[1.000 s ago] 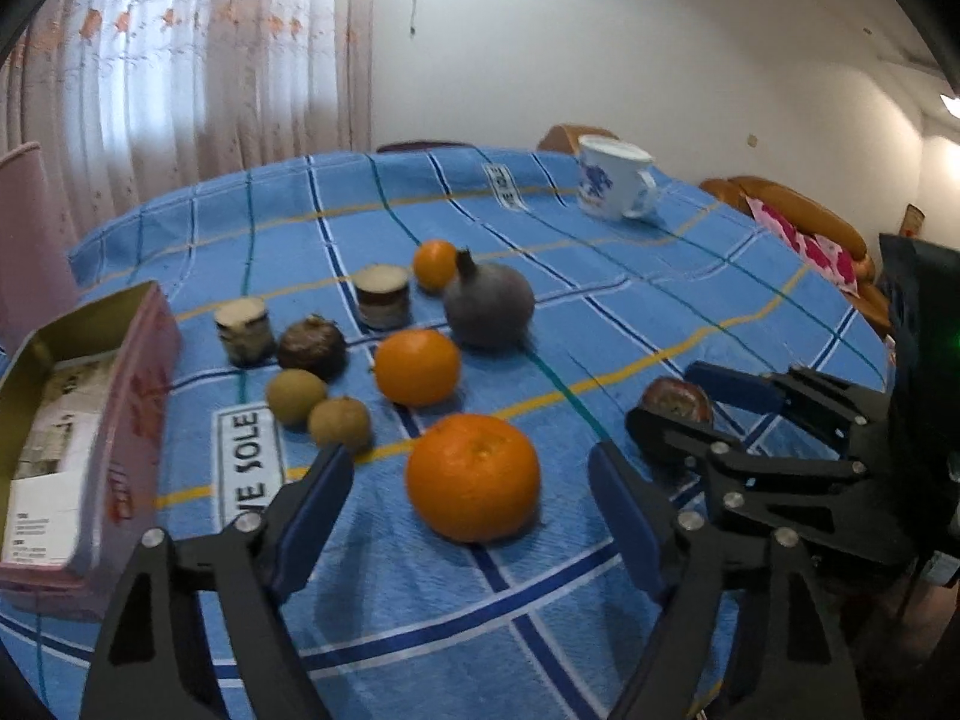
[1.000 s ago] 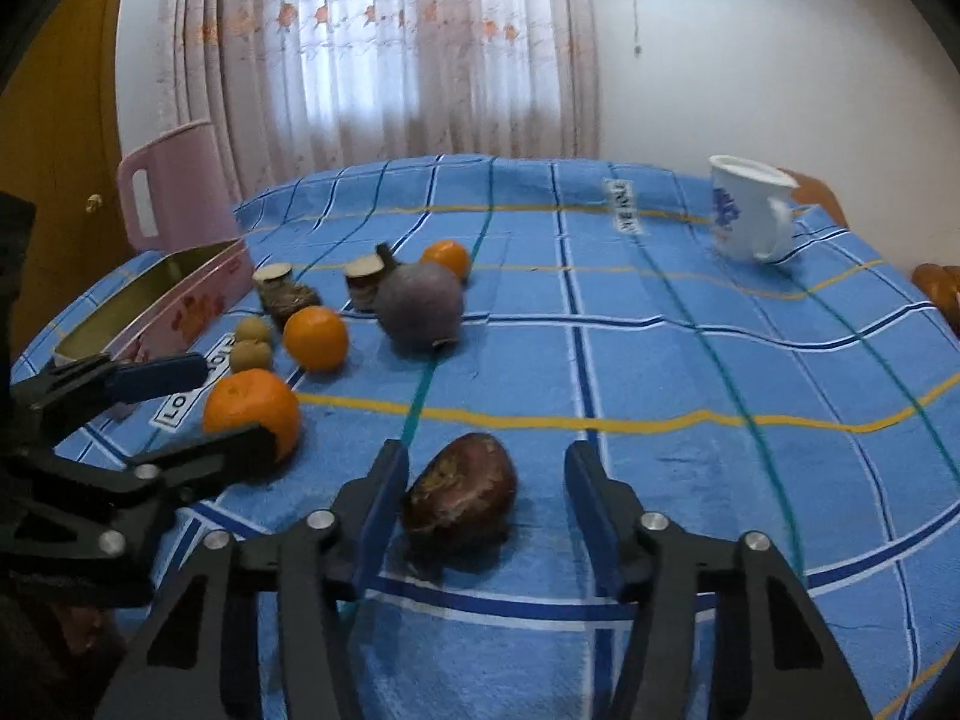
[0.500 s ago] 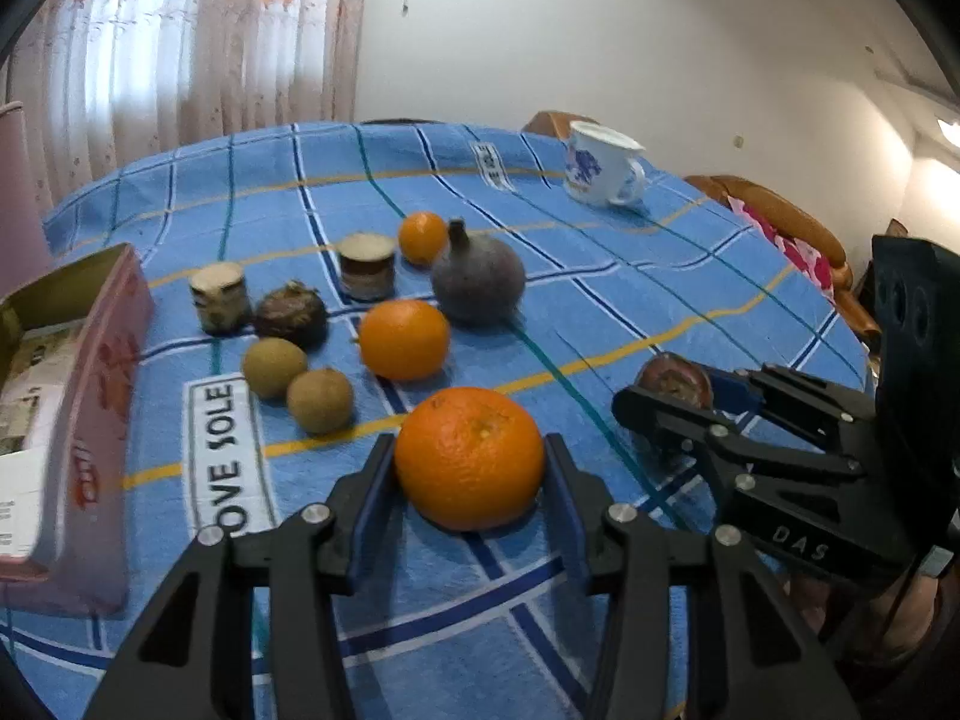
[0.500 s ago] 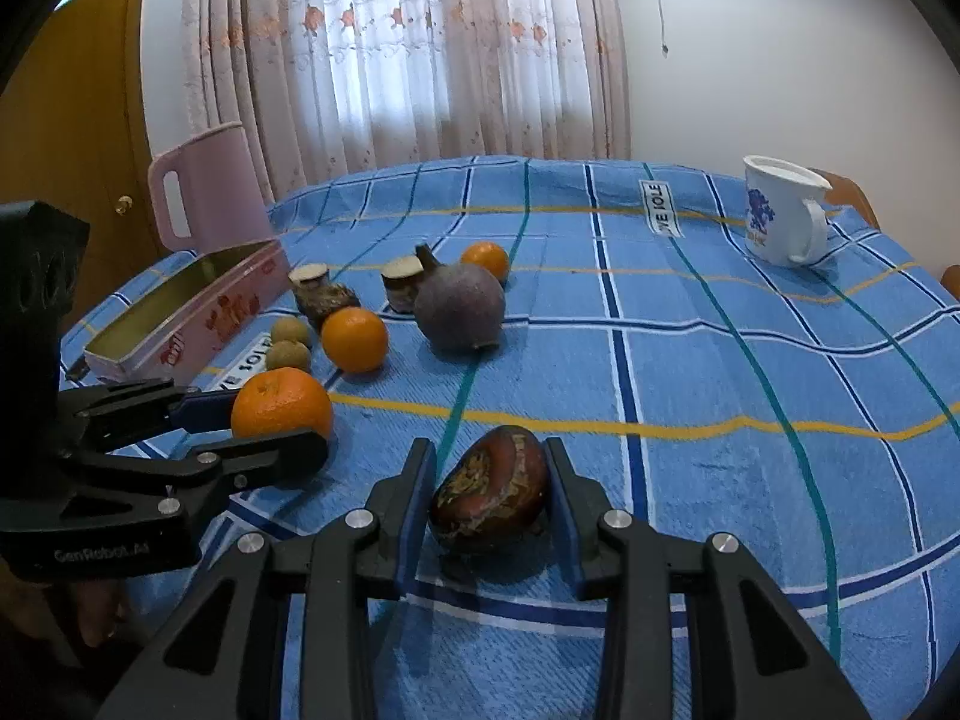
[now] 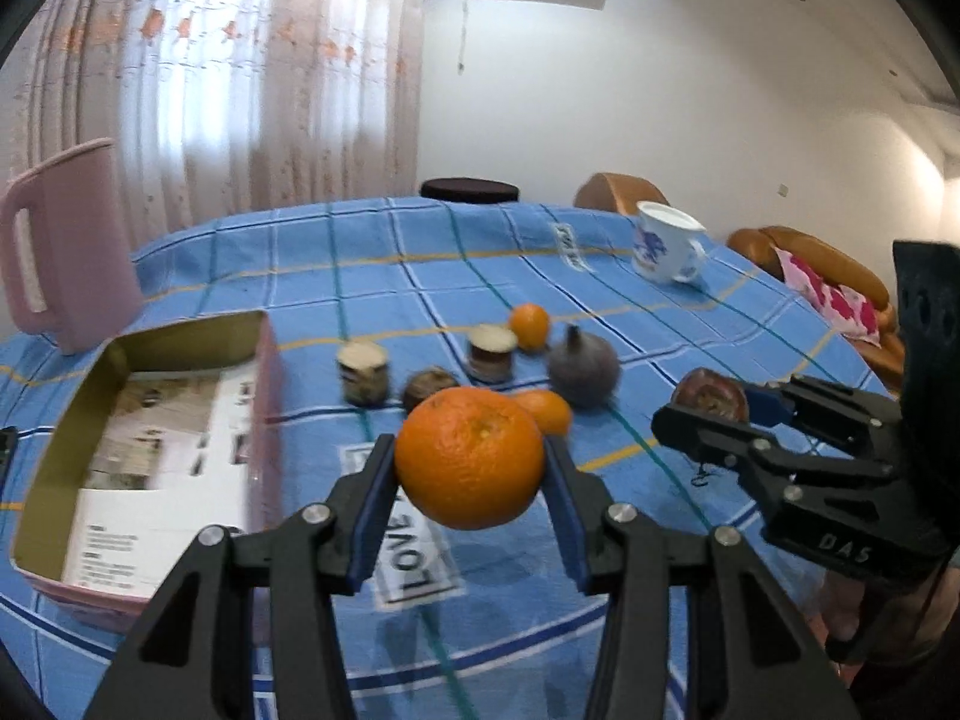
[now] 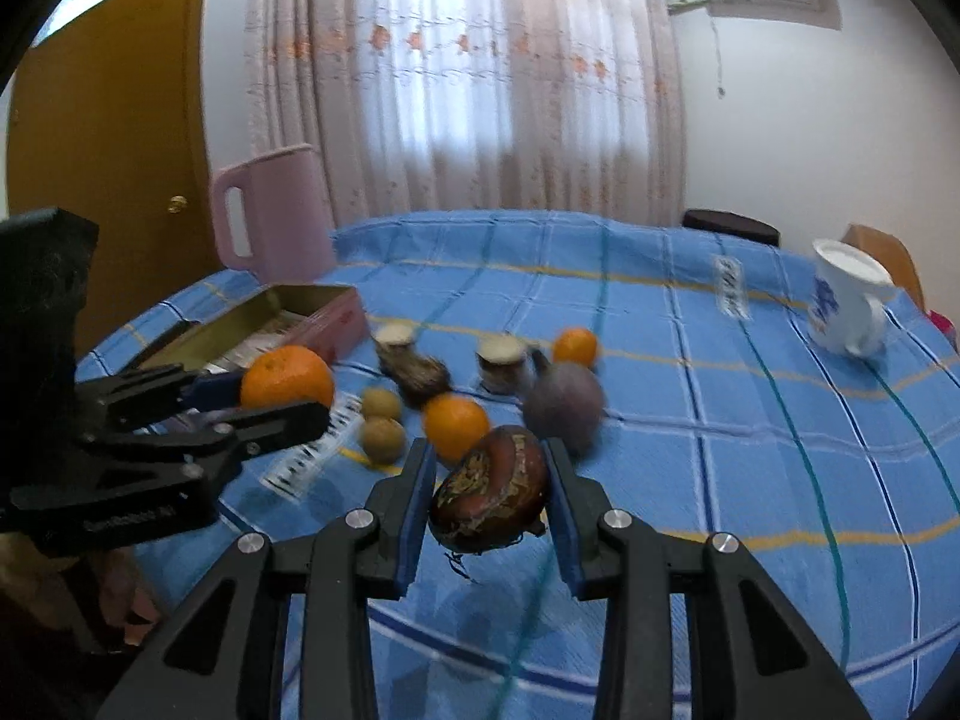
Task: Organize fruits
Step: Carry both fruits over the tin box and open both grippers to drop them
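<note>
My left gripper [image 5: 471, 474] is shut on a large orange [image 5: 470, 457] and holds it above the blue checked tablecloth [image 5: 420, 276]. My right gripper [image 6: 489, 495] is shut on a dark red-brown fruit [image 6: 489, 489] and holds it off the cloth. Each gripper shows in the other's view, the right [image 5: 714, 414] and the left [image 6: 282, 405]. On the cloth lie a smaller orange [image 6: 456, 425], a small orange [image 6: 575, 346], a grey-purple pomegranate [image 6: 564, 405], two small brown fruits [image 6: 382, 429], a dark rough fruit [image 6: 420, 378] and two small jars [image 5: 363, 372].
An open pink tin box [image 5: 150, 444] with paper inside lies at the left. A pink jug [image 5: 60, 252] stands behind it. A white and blue mug [image 5: 666, 249] stands at the far right. A door and curtains lie beyond the table.
Both grippers have lifted their fruits off the cloth and swung toward the left, so the tin box now shows more fully.
</note>
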